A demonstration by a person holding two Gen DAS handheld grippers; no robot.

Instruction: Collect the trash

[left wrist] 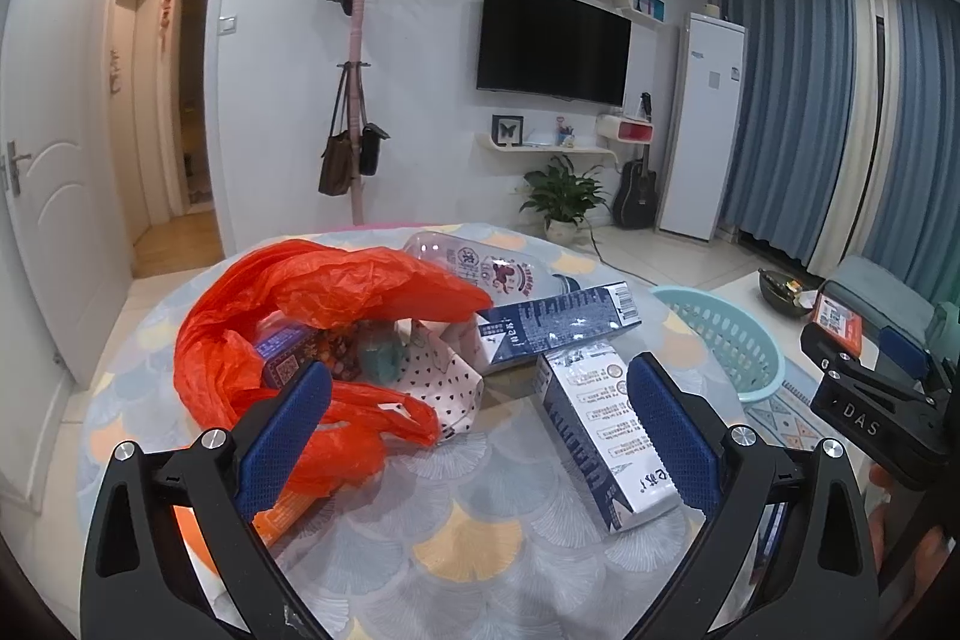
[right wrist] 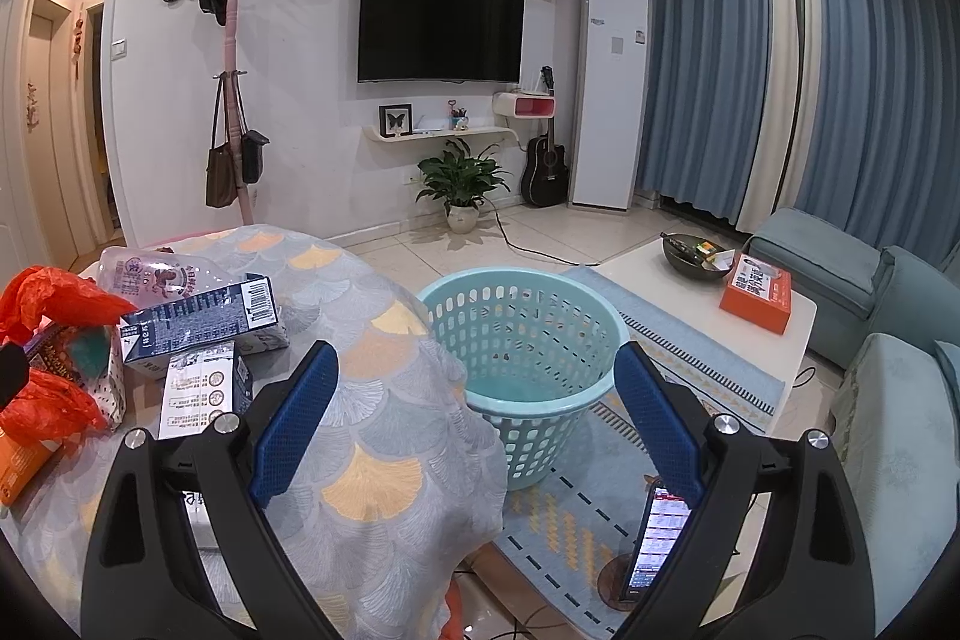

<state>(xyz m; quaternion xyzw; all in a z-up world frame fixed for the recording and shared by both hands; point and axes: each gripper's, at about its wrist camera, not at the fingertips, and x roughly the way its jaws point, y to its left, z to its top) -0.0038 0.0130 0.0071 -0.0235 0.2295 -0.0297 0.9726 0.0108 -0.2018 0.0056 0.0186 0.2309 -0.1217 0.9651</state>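
An orange plastic bag [left wrist: 312, 304] lies open on the round table [left wrist: 468, 538], with small packets and a polka-dot wrapper [left wrist: 444, 376] inside. Two blue-and-white cartons [left wrist: 558, 325] [left wrist: 600, 436] and a clear plastic bottle [left wrist: 480, 268] lie beside it. My left gripper [left wrist: 480, 424] is open and empty, between the bag and the near carton. My right gripper [right wrist: 477, 418] is open and empty, over the table's right edge. The cartons [right wrist: 198, 319] and bag [right wrist: 54, 304] show at the left of the right wrist view. A teal laundry basket [right wrist: 522, 340] stands on the floor.
A low white coffee table [right wrist: 708, 304] holds an orange box [right wrist: 759, 289] and a dark bowl [right wrist: 693, 253]. A blue sofa [right wrist: 888, 340] stands at the right. A phone [right wrist: 657, 544] lies on the rug below. The right gripper's body [left wrist: 870, 400] shows at the right of the left view.
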